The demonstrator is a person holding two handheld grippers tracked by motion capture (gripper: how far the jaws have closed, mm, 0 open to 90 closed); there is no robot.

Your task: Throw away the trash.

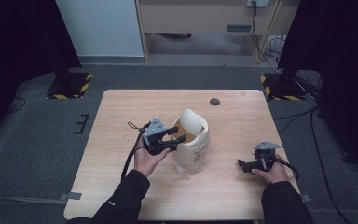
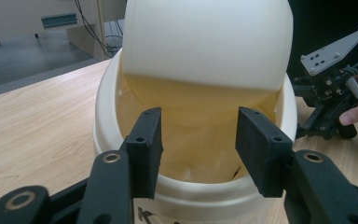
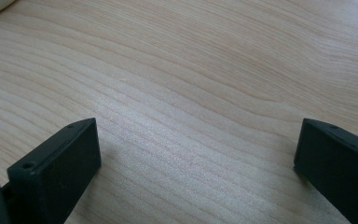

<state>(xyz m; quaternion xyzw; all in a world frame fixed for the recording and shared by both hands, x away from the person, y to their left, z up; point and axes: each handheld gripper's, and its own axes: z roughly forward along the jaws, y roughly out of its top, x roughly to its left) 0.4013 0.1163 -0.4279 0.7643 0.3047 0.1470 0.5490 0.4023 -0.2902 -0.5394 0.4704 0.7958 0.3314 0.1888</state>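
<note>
A small cream bin (image 1: 192, 148) with a swing lid (image 1: 190, 122) tipped open stands at the middle of the wooden table (image 1: 121, 112). In the left gripper view the bin's rim (image 2: 103, 116) and lid (image 2: 205, 42) are close up, and the inside glows yellowish. My left gripper (image 1: 176, 140) is open at the bin's left rim, its jaws pointing into the opening (image 2: 199, 144) with nothing between them. My right gripper (image 1: 243, 164) rests low on the table at the right, open. Its jaws (image 3: 196, 163) are spread wide over bare wood.
A dark round spot (image 1: 215, 101) sits near the table's far edge. Clear plastic (image 1: 186, 170) shows at the bin's base. Grey carpet surrounds the table, with black stands on striped bases (image 1: 70, 86) at both far corners and cables (image 1: 270, 46) beyond.
</note>
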